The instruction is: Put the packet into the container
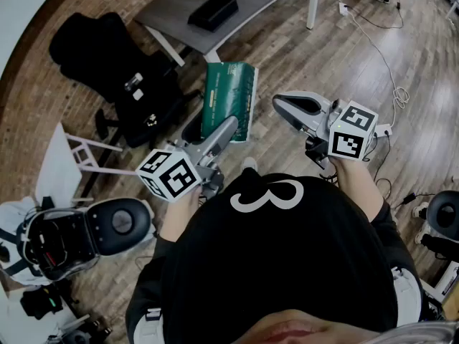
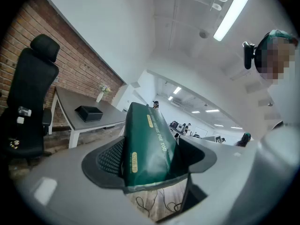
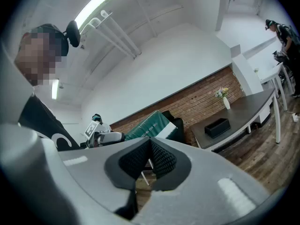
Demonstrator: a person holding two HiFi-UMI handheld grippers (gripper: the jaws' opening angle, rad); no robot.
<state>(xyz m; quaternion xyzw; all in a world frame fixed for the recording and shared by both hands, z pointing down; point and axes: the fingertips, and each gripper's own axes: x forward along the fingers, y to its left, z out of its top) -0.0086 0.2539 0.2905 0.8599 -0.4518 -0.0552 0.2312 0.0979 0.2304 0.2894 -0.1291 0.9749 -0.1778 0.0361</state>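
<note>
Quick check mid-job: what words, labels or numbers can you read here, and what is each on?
"FOR YOU": pale print along the green packet in the left tongs; the words before it are blurred.
Yellow label on the packet: too blurred to read.
"3": large white figure on the person's black shirt.
Marker cubes: square patterns, no words.

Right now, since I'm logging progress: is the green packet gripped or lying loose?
Gripped. The left gripper has its jaws closed on the green packet at its lower end, holding it up in the air.
</note>
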